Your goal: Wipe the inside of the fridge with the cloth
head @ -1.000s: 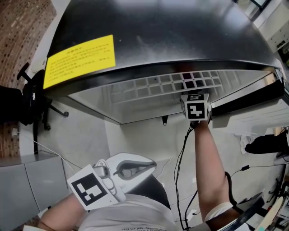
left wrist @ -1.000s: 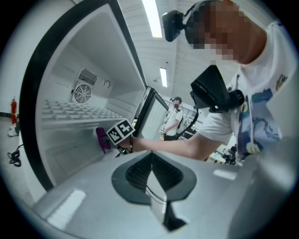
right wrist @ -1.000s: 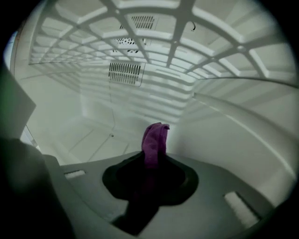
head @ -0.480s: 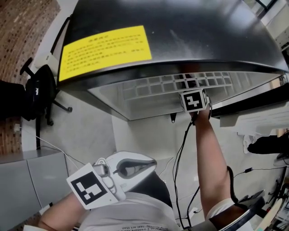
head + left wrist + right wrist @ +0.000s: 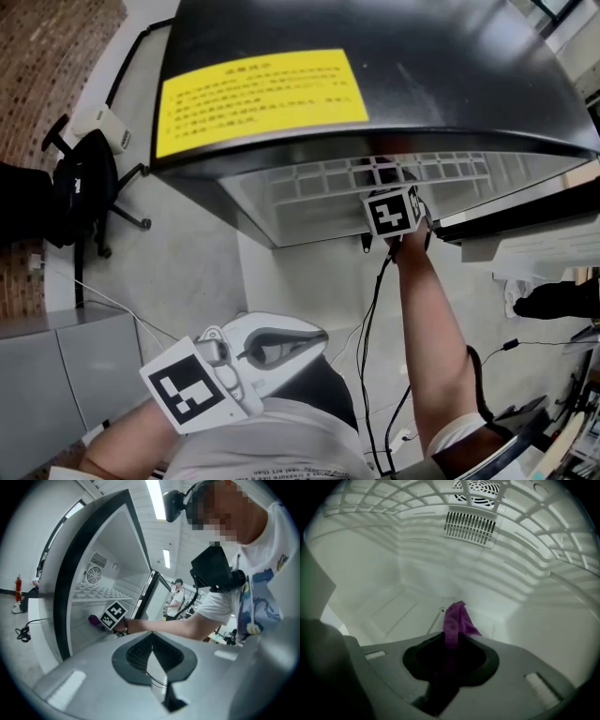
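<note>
Right tool (image 5: 452,644) is clamped on the purple cloth (image 5: 457,620), deep inside the fridge (image 5: 384,606). The cloth's free end flops toward the back edge of the fridge floor, by the small drain hole (image 5: 442,610); touching or not, can't tell. Soft, light, limp stuff, I'd say: it'll fold and drag, so a bunched pinch suits it. Left tool (image 5: 151,637) sits outside, pressed together, empty. The yellow label (image 5: 258,98) on the fridge top has print too small to read.

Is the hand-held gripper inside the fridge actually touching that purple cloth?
Touching. The right gripper view shows the purple cloth pinched between the jaws of the right hand-held gripper, its free end poking out ahead into the fridge.
</note>
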